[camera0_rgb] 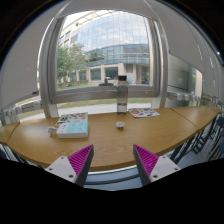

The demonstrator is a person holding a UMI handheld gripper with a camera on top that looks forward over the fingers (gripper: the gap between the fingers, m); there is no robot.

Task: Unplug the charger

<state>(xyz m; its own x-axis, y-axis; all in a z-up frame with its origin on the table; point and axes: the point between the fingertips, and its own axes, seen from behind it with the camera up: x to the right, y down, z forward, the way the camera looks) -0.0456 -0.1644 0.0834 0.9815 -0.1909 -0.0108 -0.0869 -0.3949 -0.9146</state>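
Note:
My gripper [113, 160] is open and empty, its two pink-padded fingers [80, 160] spread wide over the near edge of a long wooden table [110, 140]. No charger or plug can be made out in this view. A small pale object [120, 125] lies on the table beyond the fingers; I cannot tell what it is. A tall bottle [122, 95] stands at the far edge of the table, straight ahead.
A book or box with a teal cover [72, 125] lies on the table ahead to the left. Papers or a magazine [144, 113] lie at the far right. Large windows [105, 50] behind the table show a building and trees. Chairs [205, 135] stand at the right.

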